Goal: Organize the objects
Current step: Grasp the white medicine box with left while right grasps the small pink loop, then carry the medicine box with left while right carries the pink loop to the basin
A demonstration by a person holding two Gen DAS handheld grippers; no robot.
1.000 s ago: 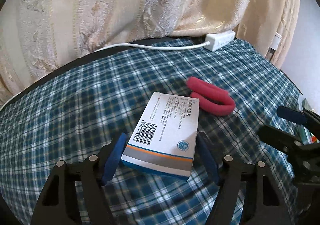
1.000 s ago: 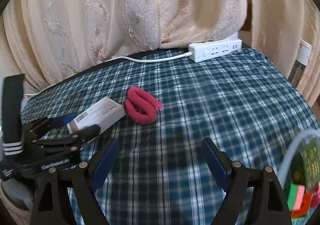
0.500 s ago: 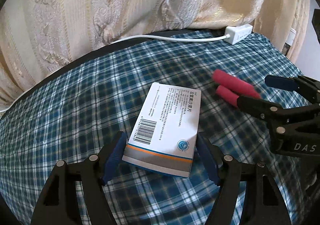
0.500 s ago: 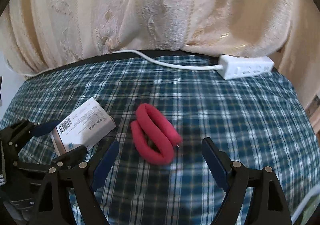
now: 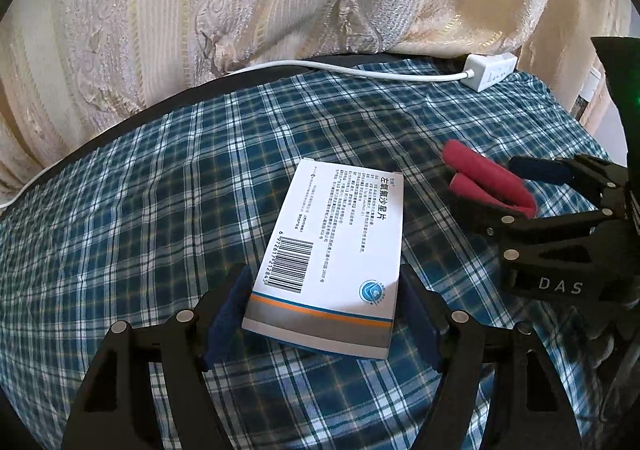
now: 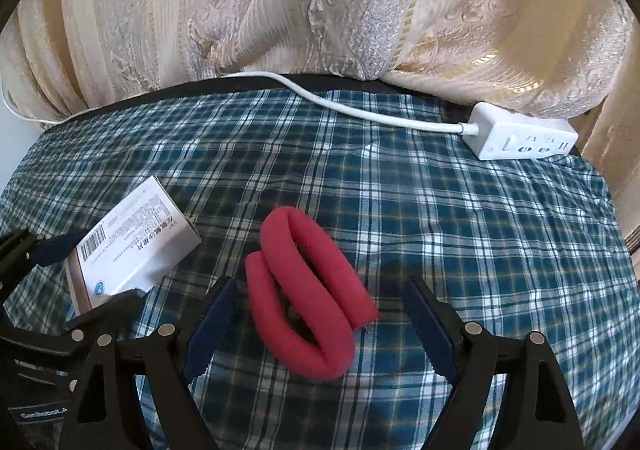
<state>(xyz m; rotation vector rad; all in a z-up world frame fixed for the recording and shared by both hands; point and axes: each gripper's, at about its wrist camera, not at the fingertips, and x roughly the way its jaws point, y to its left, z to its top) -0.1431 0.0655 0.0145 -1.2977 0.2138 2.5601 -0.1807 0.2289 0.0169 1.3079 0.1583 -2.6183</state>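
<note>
A white medicine box (image 5: 340,234) with a barcode lies flat on the blue checked cloth (image 5: 160,209). My left gripper (image 5: 322,298) straddles its near end. Its jaws are opening, and a thin gap shows between each blue pad and the box. To the right lies a red foam roller bent into a loop (image 6: 304,290). My right gripper (image 6: 320,290) has the loop between its fingers. Its jaws are closing, but neither pad touches the foam. In the left wrist view, the right gripper (image 5: 492,185) hides most of the red loop (image 5: 480,173).
A white power strip (image 6: 524,137) lies at the back right edge, its cable (image 6: 360,109) running left along the rear. Cream patterned curtains (image 6: 320,9) hang close behind the table. The two grippers work side by side, with the box (image 6: 136,246) just left of the loop.
My right gripper has swung left across the cloth and come down around the red loop, its jaws narrowing. The left gripper has stayed around the box, which has not shifted.
</note>
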